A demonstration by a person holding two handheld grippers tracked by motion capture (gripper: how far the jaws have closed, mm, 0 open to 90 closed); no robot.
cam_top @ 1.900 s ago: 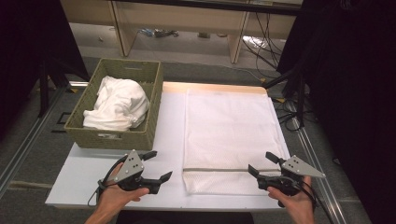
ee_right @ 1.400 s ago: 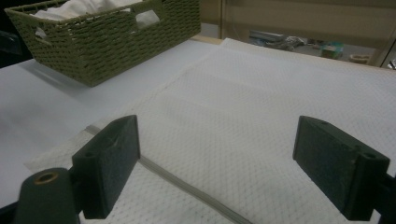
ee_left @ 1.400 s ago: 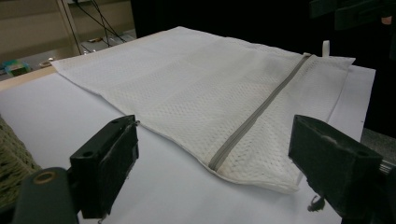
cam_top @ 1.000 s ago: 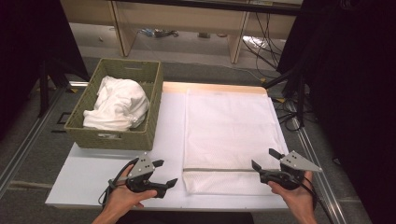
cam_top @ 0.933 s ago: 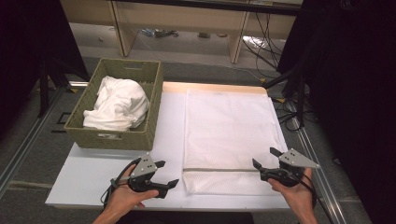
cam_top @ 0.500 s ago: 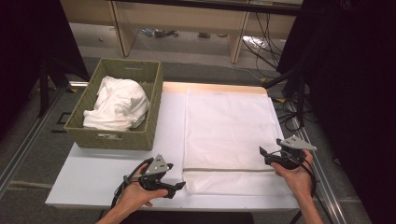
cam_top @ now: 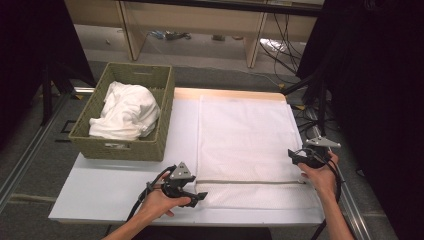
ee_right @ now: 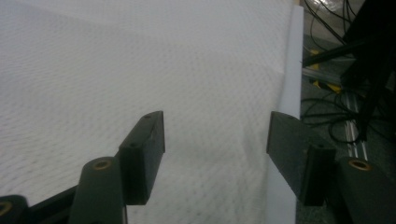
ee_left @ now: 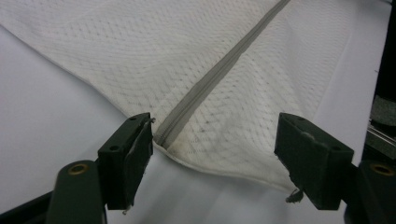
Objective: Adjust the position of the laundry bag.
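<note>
At the table's near edge, we hold the left gripper (cam_top: 196,196) with its jaws spread wide and empty, set at the near left corner of the mesh bag (cam_top: 250,145), where the grey zipper (ee_left: 219,74) ends; in the left gripper view the bag's corner lies between the two jaws, the zipper end just beside one of them. Our right gripper (cam_top: 296,156) sits at the bag's right edge, a little beyond the zipper line, jaws likewise wide apart with nothing gripped; the right gripper view shows the mesh and the table's (cam_top: 100,185) white edge between its jaws. The bag lies flat on the right half of the table, its zipper running across near our side. A woven basket (cam_top: 122,147) stands on the left, well apart from both grippers, with a crumpled white cloth (cam_top: 127,110) inside. Cables (cam_top: 285,40) lie on the floor beyond.
</note>
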